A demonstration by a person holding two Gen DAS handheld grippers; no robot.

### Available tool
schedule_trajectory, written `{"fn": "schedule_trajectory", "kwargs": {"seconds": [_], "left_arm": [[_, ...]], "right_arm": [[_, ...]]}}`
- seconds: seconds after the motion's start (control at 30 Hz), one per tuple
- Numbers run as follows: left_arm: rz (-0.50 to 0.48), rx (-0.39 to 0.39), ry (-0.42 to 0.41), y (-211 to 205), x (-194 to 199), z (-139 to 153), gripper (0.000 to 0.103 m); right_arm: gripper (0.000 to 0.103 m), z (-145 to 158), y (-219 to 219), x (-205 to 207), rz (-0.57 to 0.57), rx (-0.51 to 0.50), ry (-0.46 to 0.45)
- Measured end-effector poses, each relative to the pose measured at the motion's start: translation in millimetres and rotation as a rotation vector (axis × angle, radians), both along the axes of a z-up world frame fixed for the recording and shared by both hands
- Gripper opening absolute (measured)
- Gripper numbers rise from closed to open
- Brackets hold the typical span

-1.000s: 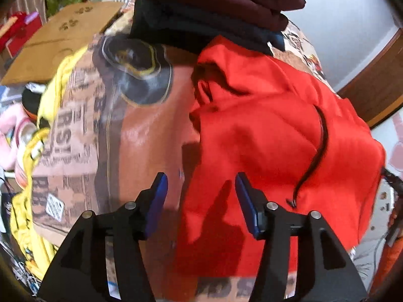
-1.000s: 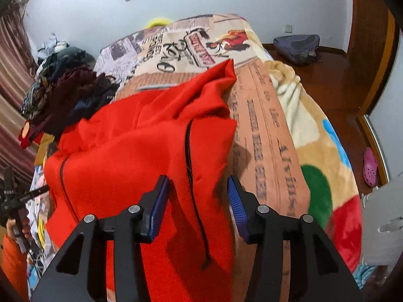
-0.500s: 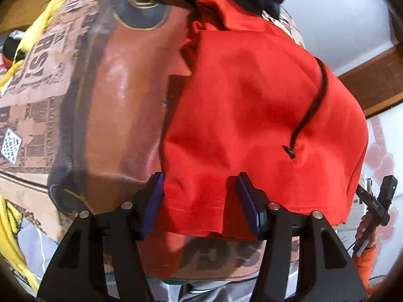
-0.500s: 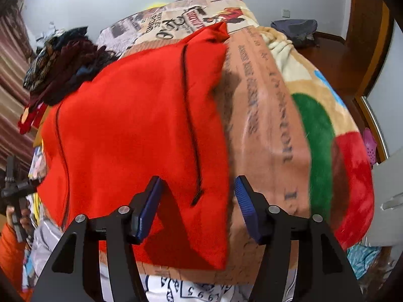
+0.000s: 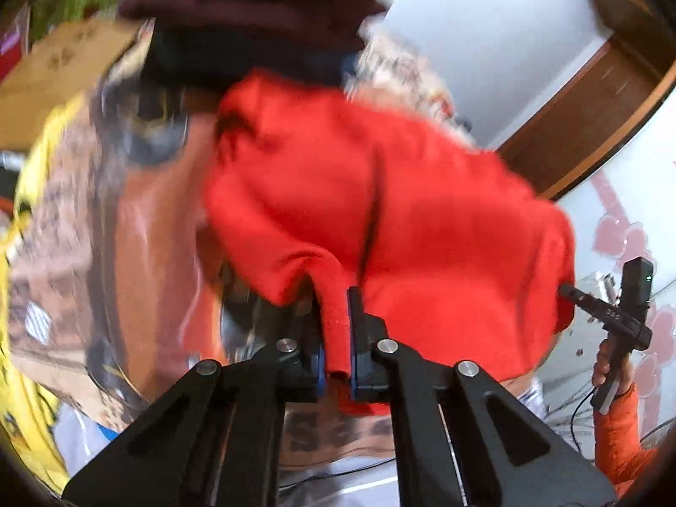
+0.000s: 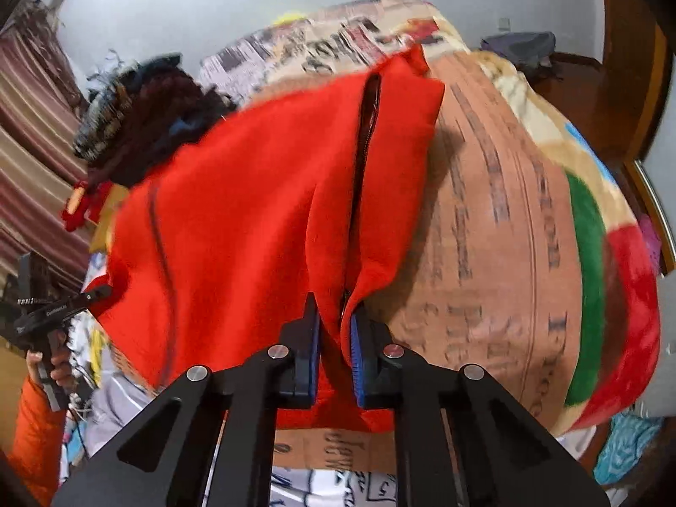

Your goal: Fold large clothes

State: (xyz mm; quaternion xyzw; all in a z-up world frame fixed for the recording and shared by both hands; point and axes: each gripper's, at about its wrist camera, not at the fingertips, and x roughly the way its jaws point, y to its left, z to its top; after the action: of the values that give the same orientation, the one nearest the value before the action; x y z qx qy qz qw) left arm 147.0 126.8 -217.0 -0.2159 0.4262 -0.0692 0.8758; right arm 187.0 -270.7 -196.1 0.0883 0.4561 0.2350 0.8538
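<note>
On the blurred bed, both jaws just clenched on red garment [image 5: 422, 219] hem, its near edge hidden

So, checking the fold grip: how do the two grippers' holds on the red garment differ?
The left gripper pinches a rolled hem edge away from the zipper; the right gripper clamps fabric right at the black zipper. Both have just closed on the near hem of the red garment.

Black gripper [image 5: 336, 333], blue pads, orange sleeve [image 5: 621, 435], seemingly
</note>
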Motion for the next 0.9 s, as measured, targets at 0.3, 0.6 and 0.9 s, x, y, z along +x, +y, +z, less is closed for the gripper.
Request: {"fn": "schedule_trajectory", "kwargs": {"seconds": [0.3,0.6,0.9], "left_arm": [[0.025,0.016,-0.297,17.3,-18.4,119.5,0.005],[0.173,0.098,-0.306,47.0,32.4,137.6,0.005],[0.247,0.15,-0.062,77.5,128.8,45.7,0.005]], "right_arm": [[0.01,112.1,5.4,6.2,0.006,0.093,-0.275],[0.01,133.5,30.7,56.8,-0.035,0.105,-0.305],[0.011,67.4,30.4,143.0,-0.128,0.028,-0.117]]}}
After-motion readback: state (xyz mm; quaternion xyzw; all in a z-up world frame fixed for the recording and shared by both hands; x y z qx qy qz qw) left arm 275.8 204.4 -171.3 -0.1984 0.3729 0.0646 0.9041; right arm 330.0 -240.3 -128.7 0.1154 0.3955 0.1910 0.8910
